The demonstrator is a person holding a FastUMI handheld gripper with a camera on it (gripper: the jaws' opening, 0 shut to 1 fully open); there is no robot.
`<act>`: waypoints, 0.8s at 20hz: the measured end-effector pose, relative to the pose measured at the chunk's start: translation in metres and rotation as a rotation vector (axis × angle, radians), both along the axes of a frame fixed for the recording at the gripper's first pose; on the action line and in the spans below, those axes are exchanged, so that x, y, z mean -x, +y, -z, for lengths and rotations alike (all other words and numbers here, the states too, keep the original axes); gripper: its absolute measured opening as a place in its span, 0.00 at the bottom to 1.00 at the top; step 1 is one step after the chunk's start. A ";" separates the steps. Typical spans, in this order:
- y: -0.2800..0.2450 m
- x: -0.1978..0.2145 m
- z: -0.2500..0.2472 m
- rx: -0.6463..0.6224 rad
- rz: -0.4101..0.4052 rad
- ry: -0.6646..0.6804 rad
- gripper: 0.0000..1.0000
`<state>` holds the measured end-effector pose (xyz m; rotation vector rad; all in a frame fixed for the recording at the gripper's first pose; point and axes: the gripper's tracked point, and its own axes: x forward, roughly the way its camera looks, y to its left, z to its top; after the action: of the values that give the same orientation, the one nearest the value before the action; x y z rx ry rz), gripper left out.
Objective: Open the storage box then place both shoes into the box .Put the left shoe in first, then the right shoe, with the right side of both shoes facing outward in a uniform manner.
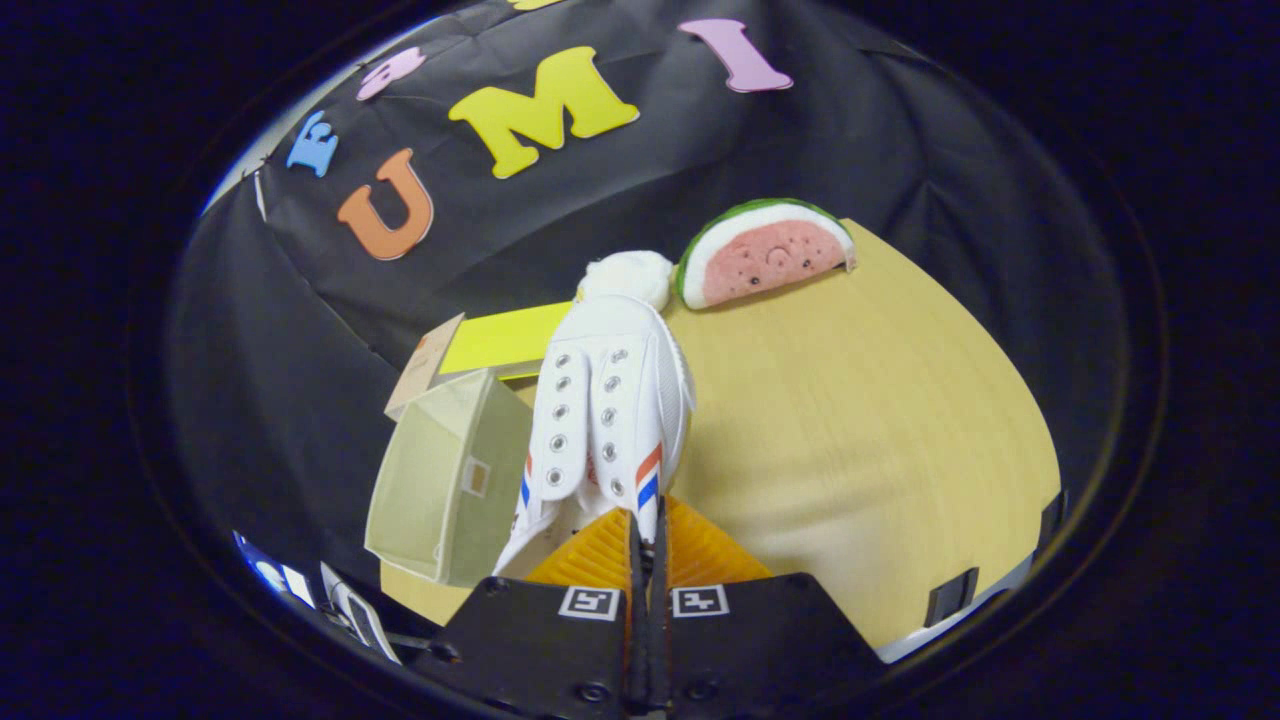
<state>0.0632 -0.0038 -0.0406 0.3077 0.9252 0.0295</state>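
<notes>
**Shoe pinched at the heel, hanging over the table beside the open box**

Your gripper (646,535) has its two fingers pressed almost together, with only a thin slit between them, and that slit is clamped on the heel edge of the white shoe (610,400). You hold the shoe straight ahead of the fingers: its heel sits between the fingertips and its toe points away from you toward the far wall. You see the shoe's top, with two rows of metal eyelets running along it and no laces in them. A red and a blue stripe mark its right flank, just ahead of the right finger, and a similar pair of stripes peeks out on the left flank near the left finger.

The storage box (450,480) stands just left of the shoe, close beside it; whether the two touch you cannot tell. It is a pale, translucent box. A yellow lid or flap (500,340) rises behind it, reaching toward the shoe's far end, with a tan card-like panel (425,365) at its left end.

Beyond the shoe's toe sits a white fluffy ball (628,275), and just right of that a plush watermelon slice (765,250) rests at the far edge of the wooden table (880,430). The table surface to the right of the shoe is bare wood.
</notes>
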 end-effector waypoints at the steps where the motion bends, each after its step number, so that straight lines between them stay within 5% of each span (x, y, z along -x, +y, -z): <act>1: 0.015 -0.002 -0.009 0.000 -0.010 -0.016 0.05; 7: 0.098 -0.017 -0.030 0.036 -0.067 -0.075 0.05; 16: 0.191 -0.035 0.006 0.081 -0.137 -0.010 0.05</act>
<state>0.0977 0.1875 -0.0465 0.1682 0.9342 0.1191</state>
